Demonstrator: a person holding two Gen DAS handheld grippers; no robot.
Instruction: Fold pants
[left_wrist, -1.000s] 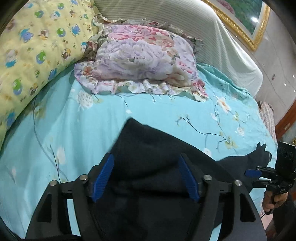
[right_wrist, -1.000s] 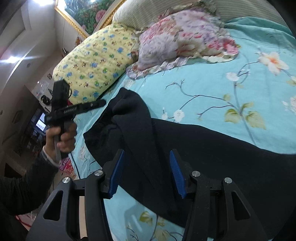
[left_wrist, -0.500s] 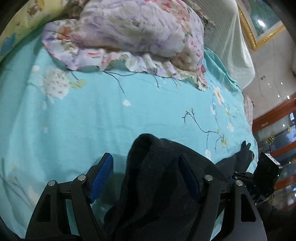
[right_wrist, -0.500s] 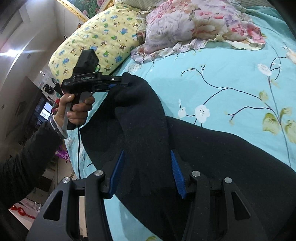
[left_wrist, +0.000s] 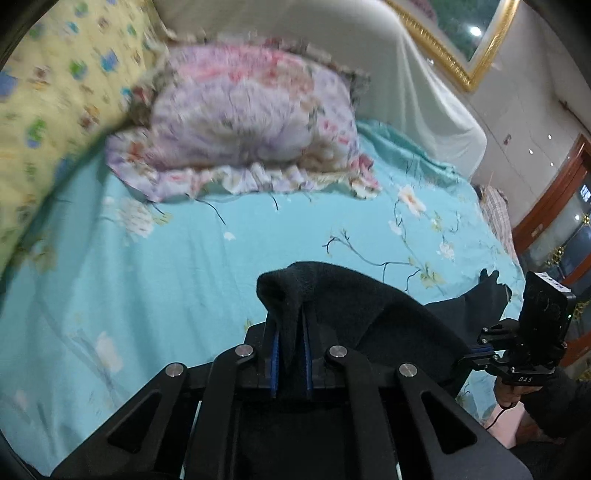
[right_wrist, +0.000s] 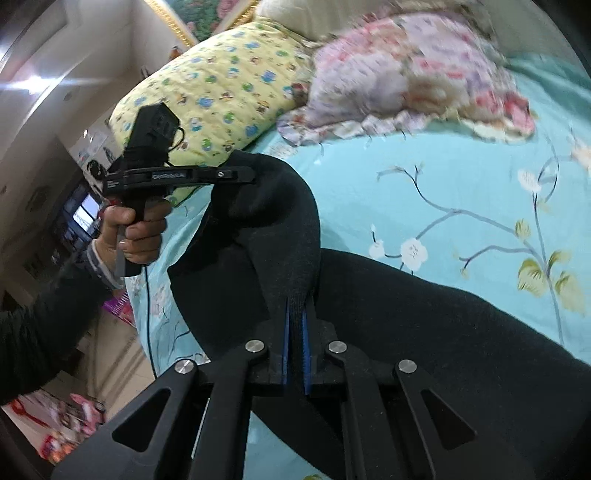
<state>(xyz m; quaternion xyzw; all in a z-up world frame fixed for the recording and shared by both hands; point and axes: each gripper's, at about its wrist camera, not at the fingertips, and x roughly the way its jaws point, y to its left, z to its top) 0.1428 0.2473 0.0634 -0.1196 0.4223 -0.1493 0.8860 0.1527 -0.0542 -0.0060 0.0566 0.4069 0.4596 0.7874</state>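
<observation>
Now the left tool (left_wrist: 290, 354) has just closed its jaws and is clamped on a bunched edge of the black pants (left_wrist: 354, 314), the cloth pinched between the blue pads (left_wrist: 274, 363). The right tool (right_wrist: 294, 343) has likewise just closed onto a ridge of the same cloth. The pants lie on the turquoise bed (left_wrist: 166, 266), one part raised between the two grips, the rest trailing toward 4 o'clock in the right view.

The step in hand looks like the grasp before a fold; next, both tools probably need to lift together and carry the held edge over the rest, keeping it taut.

The right view shows the hand (right_wrist: 136, 232) on the left tool's grip and the yellow pillow (right_wrist: 221, 85) at 11 o'clock; the left view instead shows the far end of the pants (left_wrist: 487, 291) at 3 o'clock and the floral pillow (left_wrist: 251, 122) at 12.
</observation>
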